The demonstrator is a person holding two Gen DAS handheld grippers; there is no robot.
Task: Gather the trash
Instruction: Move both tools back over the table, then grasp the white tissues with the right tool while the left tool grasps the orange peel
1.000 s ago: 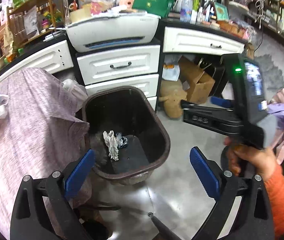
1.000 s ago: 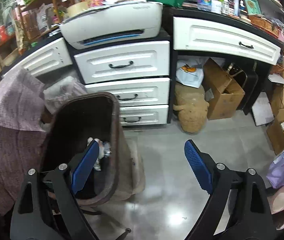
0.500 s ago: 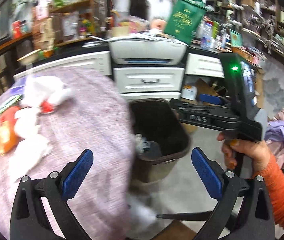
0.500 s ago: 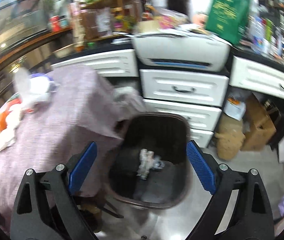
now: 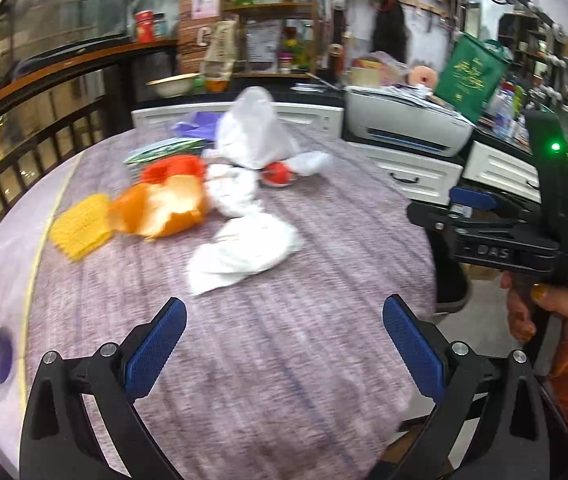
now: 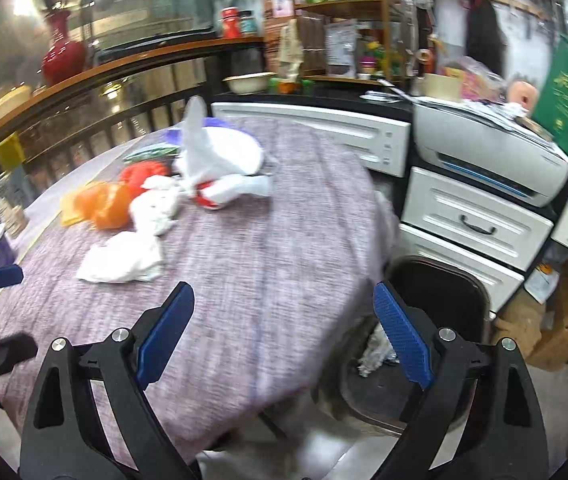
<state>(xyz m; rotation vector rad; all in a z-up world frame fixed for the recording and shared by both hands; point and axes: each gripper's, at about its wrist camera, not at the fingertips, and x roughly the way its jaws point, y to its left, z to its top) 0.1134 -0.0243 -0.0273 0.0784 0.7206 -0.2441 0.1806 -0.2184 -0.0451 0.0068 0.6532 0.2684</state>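
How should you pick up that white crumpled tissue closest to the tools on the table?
Probably pinch the crumpled white tissue on its raised, bunched hump near the middle, coming down from above with the open left tool, which already faces it. It lies low and spread out on the purple tablecloth, so its thin flat edges give the tool little to catch.

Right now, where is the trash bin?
In the right wrist view, the dark trash bin stands on the floor at lower right, between the purple-clothed table and white drawers.

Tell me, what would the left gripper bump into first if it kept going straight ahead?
Probably the crumpled white paper on the purple tablecloth. The open left gripper points over the cloth toward it, though depth is uncertain.
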